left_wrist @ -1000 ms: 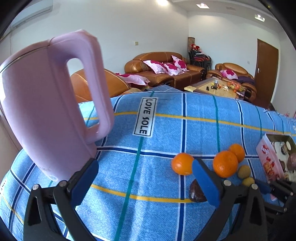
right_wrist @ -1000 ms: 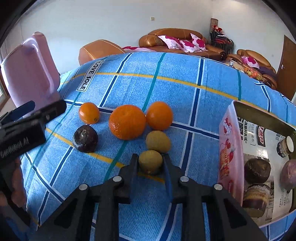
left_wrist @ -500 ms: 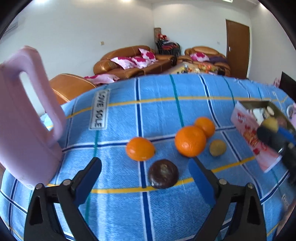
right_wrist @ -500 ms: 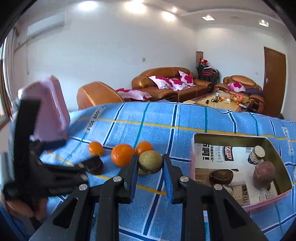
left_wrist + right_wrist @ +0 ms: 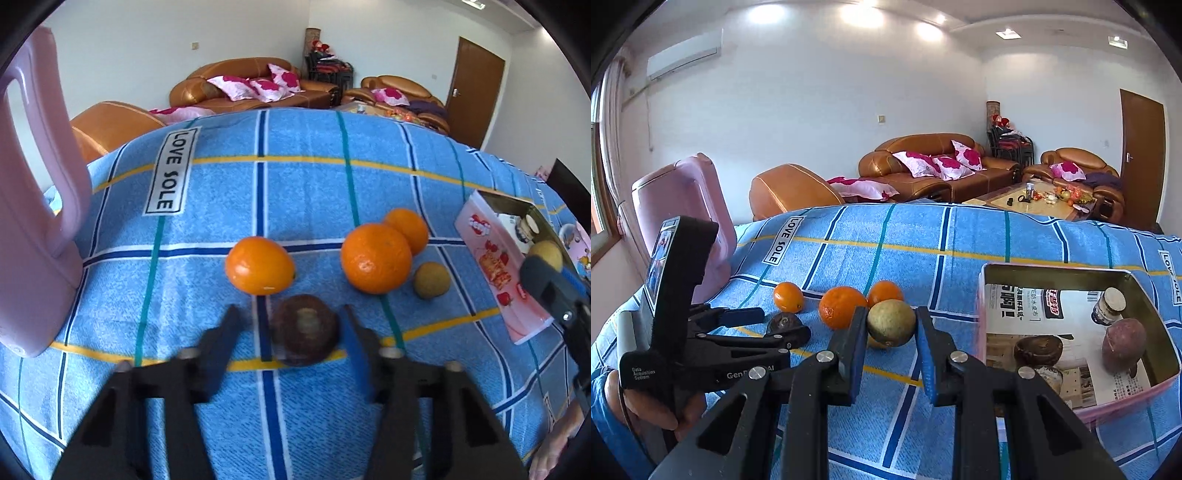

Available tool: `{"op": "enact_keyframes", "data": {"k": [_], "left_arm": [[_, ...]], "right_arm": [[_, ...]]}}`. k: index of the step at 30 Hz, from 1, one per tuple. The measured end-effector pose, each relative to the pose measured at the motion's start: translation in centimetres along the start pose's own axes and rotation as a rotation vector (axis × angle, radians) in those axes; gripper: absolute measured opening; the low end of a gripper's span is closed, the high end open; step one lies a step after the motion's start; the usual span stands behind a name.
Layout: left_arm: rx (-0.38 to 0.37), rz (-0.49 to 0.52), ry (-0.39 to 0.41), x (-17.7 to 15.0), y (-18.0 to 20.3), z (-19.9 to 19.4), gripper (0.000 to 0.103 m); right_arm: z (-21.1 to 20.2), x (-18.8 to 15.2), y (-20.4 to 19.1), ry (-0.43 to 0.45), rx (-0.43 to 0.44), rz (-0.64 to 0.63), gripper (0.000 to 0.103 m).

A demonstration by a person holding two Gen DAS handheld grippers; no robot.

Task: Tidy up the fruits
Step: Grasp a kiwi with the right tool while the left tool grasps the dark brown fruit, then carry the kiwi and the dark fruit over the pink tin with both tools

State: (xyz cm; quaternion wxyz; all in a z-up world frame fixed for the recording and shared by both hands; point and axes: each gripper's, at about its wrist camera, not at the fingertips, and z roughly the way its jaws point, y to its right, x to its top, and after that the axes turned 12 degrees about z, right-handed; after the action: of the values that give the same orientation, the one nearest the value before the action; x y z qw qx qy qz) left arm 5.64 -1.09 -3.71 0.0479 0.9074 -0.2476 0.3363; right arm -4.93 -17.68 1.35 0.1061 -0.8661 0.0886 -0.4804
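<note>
Tin [image 5: 1075,271] interior, jar [image 5: 1109,305] inside, right view only.

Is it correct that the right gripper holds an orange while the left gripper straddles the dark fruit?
No. The right gripper holds a yellow-green fruit, not an orange, as the right wrist view shows. The left gripper does straddle the dark fruit.

"LOVE SOLE" on a white label [image 5: 170,172] sewn to the blue checked cloth [image 5: 303,184], "Data Acquisition System" and partly hidden "Gen…AI" on the left claw [image 5: 768,328] body
</note>
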Motion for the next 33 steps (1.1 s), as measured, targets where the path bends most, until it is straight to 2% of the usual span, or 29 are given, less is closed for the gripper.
{"op": "enact_keyframes", "data": {"k": [4, 7, 10, 12, 15, 19, 33], "left_arm": [[-0.005, -0.003, -0.002, 0.0, 0.1, -0.1, 0.038], [0.043, -0.011, 0.014, -0.1, -0.1, -0.7, 0.038], [0.128, -0.007, 0.121, 0.0, 0.2, -2.7, 0.038], [0.21, 0.021, 0.205, 0.1, 0.7, -4.1, 0.038], [0.289, 0.05, 0.299, 0.0, 1.5, -5.6, 0.038], [0.294, 0.045, 0.319, 0.1, 1.7, -5.9, 0.038], [0.273, 0.023, 0.319, 0.1, 1.9, -5.9, 0.038]], "right_arm": [[0.2, -0.1, -0.1, -0.002, -0.006, -0.004, 0.027], [0.1, -0.1, -0.1, 0.008, -0.004, -0.002, 0.027], [-0.3, -0.1, -0.2, 0.043, -0.015, -0.004, 0.027], [-1.0, 0.0, -0.2, 0.093, -0.039, -0.019, 0.027], [-2.0, 0.2, -0.2, 0.171, -0.063, -0.027, 0.027], [-2.2, 0.3, -0.1, 0.213, -0.091, -0.038, 0.027], [-1.8, 0.1, -0.4, 0.192, -0.118, -0.054, 0.027]]}}
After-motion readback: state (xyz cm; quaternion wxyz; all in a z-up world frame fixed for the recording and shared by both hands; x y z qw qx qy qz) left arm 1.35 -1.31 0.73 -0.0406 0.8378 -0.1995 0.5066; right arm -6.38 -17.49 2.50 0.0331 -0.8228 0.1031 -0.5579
